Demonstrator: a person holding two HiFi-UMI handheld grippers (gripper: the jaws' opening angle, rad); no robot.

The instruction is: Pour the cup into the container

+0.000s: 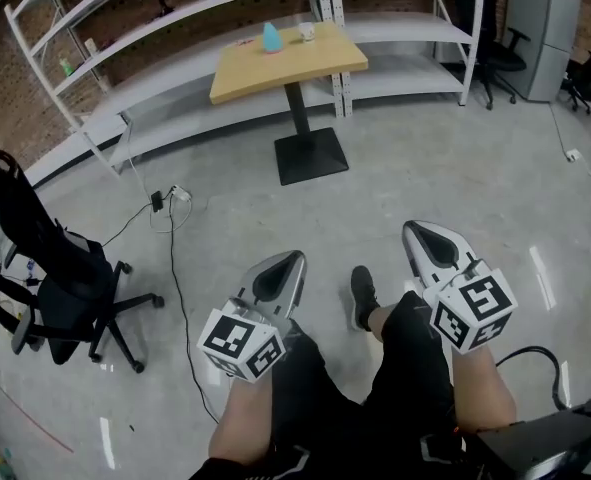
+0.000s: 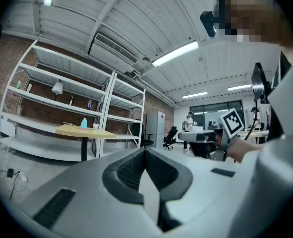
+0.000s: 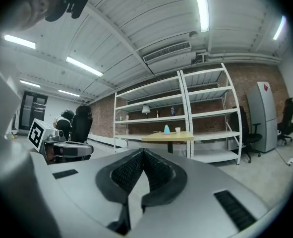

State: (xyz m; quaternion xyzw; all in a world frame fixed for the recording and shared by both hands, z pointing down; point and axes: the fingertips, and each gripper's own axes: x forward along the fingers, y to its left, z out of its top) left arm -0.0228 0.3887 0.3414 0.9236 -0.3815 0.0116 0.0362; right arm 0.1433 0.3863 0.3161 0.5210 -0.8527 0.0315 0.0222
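Far ahead, a small wooden table (image 1: pixel 287 63) carries a white cup (image 1: pixel 307 32) with a pale blue rounded vessel (image 1: pixel 272 38) to its left. Both gripper views show the pair small in the distance: the cup (image 2: pixel 95 126) (image 3: pixel 177 130) and the blue vessel (image 2: pixel 84 123) (image 3: pixel 167 129). My left gripper (image 1: pixel 297 258) and right gripper (image 1: pixel 412 228) are held level above the person's legs, several steps short of the table. The left gripper (image 2: pixel 145 151) has its jaws together with nothing between them. So does the right gripper (image 3: pixel 144 151).
A black office chair (image 1: pixel 60 278) stands at the left, and a cable (image 1: pixel 175 258) runs across the floor beside it. White shelving (image 1: pixel 175 28) lines the brick wall behind the table. A grey cabinet (image 1: pixel 543 28) and more chairs (image 1: pixel 500 58) stand at the far right.
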